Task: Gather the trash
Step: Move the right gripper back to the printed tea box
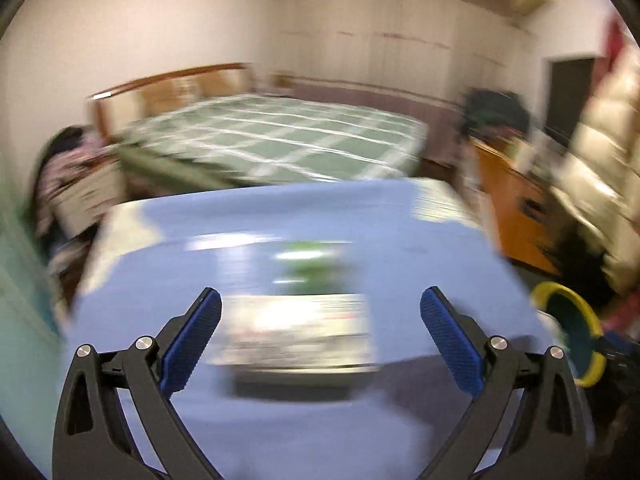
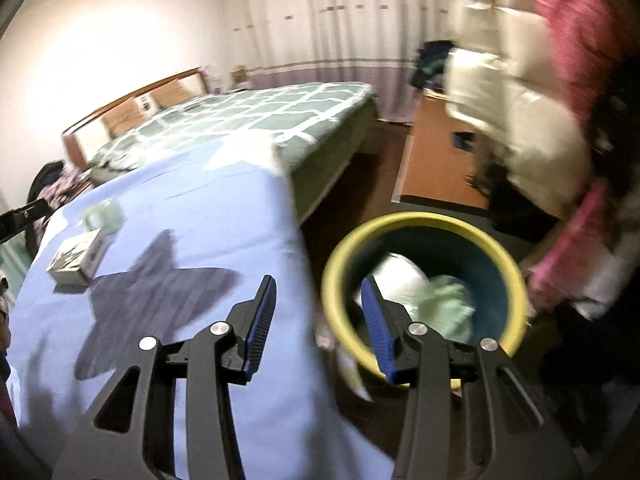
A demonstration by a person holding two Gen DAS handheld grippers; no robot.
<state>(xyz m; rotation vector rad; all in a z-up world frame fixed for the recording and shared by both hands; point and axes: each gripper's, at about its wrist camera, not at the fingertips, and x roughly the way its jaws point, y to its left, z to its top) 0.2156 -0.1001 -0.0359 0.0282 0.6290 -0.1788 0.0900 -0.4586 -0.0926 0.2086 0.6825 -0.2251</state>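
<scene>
A small printed cardboard box [image 1: 296,330] lies on the blue cloth [image 1: 400,232], blurred, with a green crumpled wrapper [image 1: 308,264] just behind it. My left gripper [image 1: 320,308] is open, its fingers on either side of the box and a little short of it. In the right wrist view the same box [image 2: 76,260] and green wrapper [image 2: 104,212] lie at the left of the cloth. My right gripper [image 2: 320,304] is open and empty above the near rim of a yellow-rimmed bin [image 2: 516,280] that holds white and green trash [image 2: 436,304].
A bed with a green checked cover [image 2: 256,116] stands behind the blue cloth. An orange wooden cabinet [image 2: 436,160] and hanging coats [image 2: 532,128] are at the right. The bin also shows at the right edge of the left wrist view [image 1: 592,320]. Dark floor [image 2: 352,184] lies between bed and bin.
</scene>
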